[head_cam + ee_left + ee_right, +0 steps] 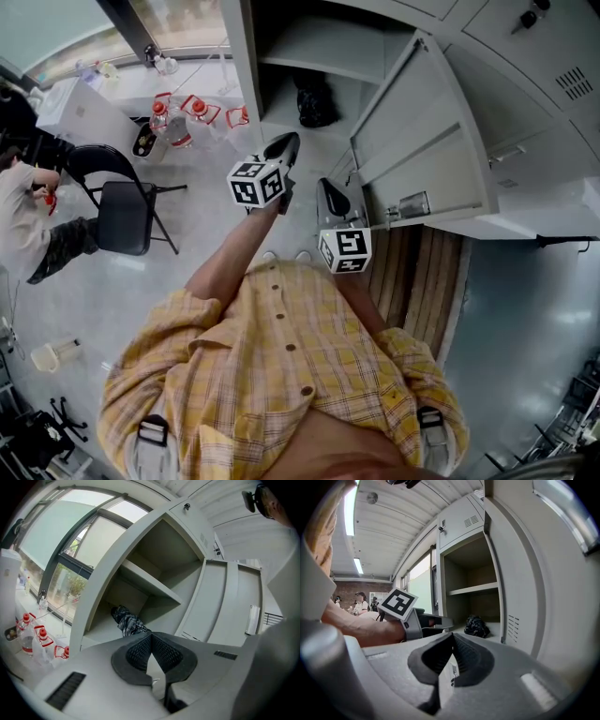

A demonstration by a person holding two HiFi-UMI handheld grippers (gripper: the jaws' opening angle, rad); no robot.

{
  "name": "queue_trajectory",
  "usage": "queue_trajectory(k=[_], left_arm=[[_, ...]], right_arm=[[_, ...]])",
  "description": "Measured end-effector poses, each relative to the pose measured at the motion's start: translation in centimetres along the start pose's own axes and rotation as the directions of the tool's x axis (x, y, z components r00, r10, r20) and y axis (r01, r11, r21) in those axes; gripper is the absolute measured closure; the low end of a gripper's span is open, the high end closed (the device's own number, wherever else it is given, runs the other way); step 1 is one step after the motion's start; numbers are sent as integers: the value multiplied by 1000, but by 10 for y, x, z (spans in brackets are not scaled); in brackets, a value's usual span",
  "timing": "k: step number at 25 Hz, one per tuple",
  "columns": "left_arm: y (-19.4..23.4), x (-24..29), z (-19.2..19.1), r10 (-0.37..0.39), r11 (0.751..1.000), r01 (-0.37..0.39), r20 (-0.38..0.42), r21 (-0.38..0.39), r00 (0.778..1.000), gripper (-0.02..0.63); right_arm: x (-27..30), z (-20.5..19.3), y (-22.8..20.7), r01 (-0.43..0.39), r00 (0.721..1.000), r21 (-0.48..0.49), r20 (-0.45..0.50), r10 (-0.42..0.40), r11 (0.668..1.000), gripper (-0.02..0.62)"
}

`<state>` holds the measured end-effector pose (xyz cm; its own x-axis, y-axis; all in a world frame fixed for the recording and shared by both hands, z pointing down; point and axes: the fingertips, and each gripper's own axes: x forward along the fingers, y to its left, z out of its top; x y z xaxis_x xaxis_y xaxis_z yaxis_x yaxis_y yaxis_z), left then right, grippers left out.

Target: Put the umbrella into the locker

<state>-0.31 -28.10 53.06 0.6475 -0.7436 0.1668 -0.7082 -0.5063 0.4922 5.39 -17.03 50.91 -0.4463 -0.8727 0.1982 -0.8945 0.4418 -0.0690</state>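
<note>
At left, left gripper (151, 638) closed, empty. Umbrella (126, 620) lies loose on locker (150, 581) floor; right gripper (452, 638) closed, empty. Risk: door (525, 583) open, so a stray nudge could roll the umbrella out.

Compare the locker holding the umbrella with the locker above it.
The lower locker stands open, its door swung aside; the upper locker is shut. The lower locker shows a shelf and the umbrella; the upper locker hides its inside. Both are pale grey metal.
</note>
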Motion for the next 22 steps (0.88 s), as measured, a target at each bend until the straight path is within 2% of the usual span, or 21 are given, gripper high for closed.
queue_trajectory(k=[6,13,22], left_arm=[[1,-12,-7,-37,999,37,3,-3,999,601],[-13,-26,-11,-80,992,79,2,102,997,601],[-28,-44,-27,-100,975,104,-30,197,995,601]], right_arm=[[3,1,3,-9,1000,7,7,9,1000,598],[3,3,5,-16,1000,5,15,16,1000,598],[2,2,5,-22,1000,10,16,22,1000,598]])
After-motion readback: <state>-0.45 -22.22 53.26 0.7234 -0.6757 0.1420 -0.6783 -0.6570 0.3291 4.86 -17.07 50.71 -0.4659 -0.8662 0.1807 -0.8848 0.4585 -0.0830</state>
